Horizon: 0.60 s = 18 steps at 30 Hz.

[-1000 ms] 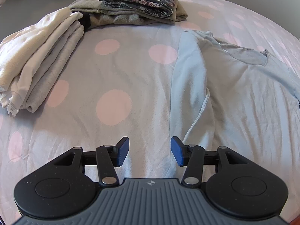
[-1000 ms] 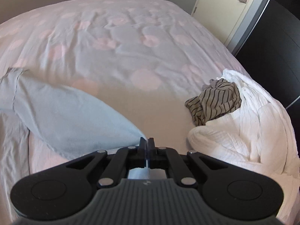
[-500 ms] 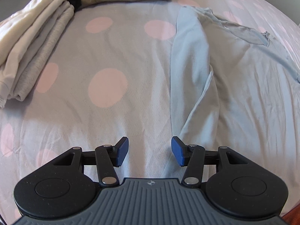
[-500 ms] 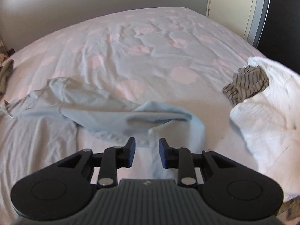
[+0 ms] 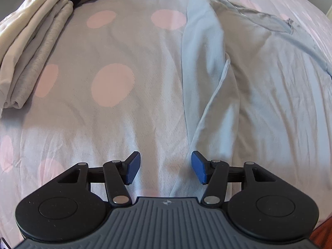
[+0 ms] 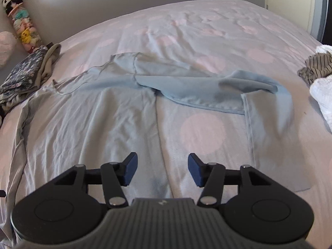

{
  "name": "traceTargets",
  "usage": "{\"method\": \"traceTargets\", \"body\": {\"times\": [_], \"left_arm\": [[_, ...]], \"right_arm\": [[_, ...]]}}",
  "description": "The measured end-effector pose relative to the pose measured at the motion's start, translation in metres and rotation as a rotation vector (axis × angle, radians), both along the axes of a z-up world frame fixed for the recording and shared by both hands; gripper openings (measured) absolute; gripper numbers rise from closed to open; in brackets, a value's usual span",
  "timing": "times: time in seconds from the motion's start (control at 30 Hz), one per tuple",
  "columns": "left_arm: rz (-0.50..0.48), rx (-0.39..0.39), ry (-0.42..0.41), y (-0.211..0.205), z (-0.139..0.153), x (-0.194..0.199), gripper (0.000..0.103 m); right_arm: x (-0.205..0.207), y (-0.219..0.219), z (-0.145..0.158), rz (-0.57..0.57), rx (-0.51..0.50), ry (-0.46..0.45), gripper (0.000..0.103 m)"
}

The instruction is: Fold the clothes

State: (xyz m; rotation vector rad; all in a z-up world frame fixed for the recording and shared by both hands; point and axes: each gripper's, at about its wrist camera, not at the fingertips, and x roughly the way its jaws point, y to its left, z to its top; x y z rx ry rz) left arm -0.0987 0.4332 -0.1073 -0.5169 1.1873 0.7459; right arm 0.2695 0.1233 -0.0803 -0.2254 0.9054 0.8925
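A pale blue long-sleeved top [image 5: 259, 78] lies spread on the bed, its left sleeve folded in along the body. In the right wrist view the same top [image 6: 93, 112] has its other sleeve [image 6: 244, 83] draped loosely out to the right, the cuff end blurred. My left gripper [image 5: 164, 167] hovers over the top's near left edge, its jaws opening with nothing between them. My right gripper [image 6: 161, 169] hangs over the top's lower right side, its jaws also opening and holding nothing.
Folded cream and grey clothes [image 5: 31, 47] lie at the left, an olive and floral stack [image 6: 25, 72] behind. A striped garment [image 6: 317, 66] and white cloth [image 6: 323, 95] sit at the right. A toy tube [image 6: 22, 25] stands by the wall. The pink-dotted bedcover [image 5: 112, 85] spreads between them.
The right gripper let go of the blue sleeve, opened wide, and swung left over the top's body. The sleeve dropped onto the bed. The left gripper tilted down and opened slightly.
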Motion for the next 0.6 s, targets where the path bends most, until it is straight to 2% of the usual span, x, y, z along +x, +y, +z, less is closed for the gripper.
{"method": "traceTargets", "body": {"times": [0.1, 0.23, 0.5, 0.53, 0.6], "left_arm": [[-0.014, -0.013, 0.015, -0.003, -0.005, 0.003, 0.052], [-0.031, -0.035, 0.029, -0.004, -0.011, 0.005, 0.052], [0.024, -0.089, -0.017, 0.005, -0.014, -0.005, 0.054], [0.024, -0.095, -0.026, 0.004, -0.014, -0.006, 0.052], [0.017, -0.113, -0.049, 0.004, -0.013, -0.008, 0.033]], "right_arm": [[-0.006, 0.001, 0.0, 0.018, -0.003, -0.028, 0.061], [-0.003, 0.001, -0.002, 0.004, -0.011, -0.022, 0.061], [-0.004, 0.001, -0.003, 0.008, -0.016, -0.032, 0.061], [-0.004, 0.001, -0.003, 0.009, -0.019, -0.031, 0.061], [-0.004, 0.002, -0.004, 0.01, -0.025, -0.03, 0.061]]}}
